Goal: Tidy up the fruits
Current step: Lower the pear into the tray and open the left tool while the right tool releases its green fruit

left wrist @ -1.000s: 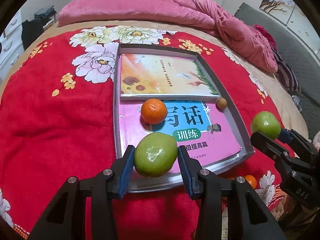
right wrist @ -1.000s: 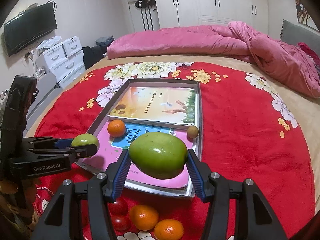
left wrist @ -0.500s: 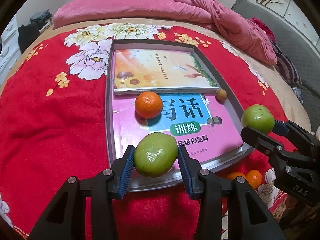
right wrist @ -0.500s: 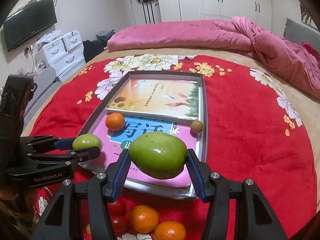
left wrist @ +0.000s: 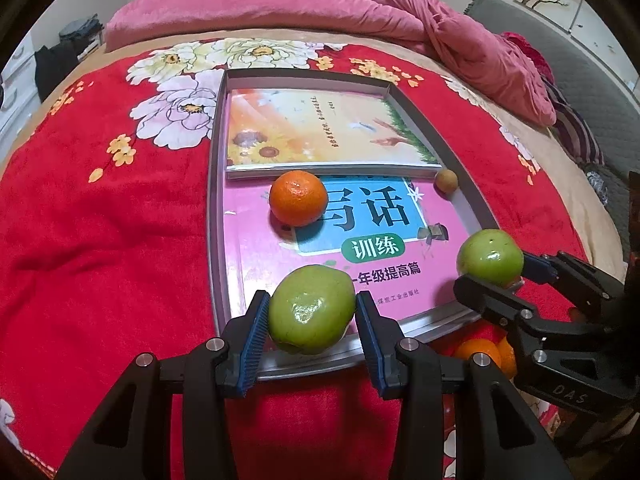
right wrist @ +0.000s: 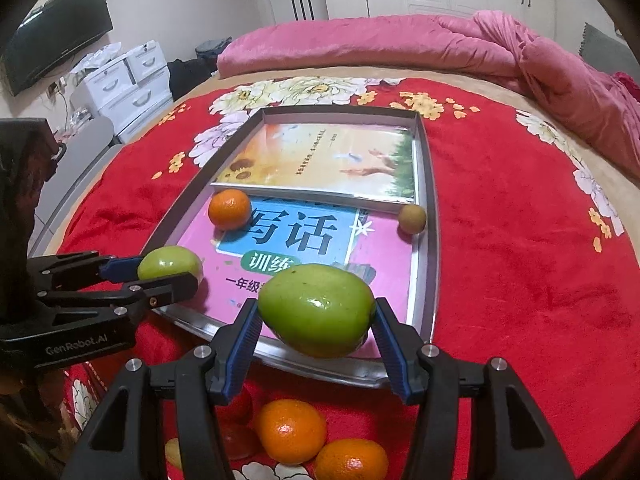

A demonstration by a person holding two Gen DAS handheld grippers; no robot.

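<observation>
Red bedspread (left wrist: pixel 100 240) | both grippers nearer tray (left wrist: pixel 214 200) | left (left wrist: pixel 312 322), right (right wrist: pixel 316 320) fingers each still gripping green fruit

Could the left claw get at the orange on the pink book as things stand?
Probably not yet: the left claw is shut on a green fruit, so it has no free grip. The path itself looks open; the orange sits straight ahead in the tray with nothing between.
</observation>
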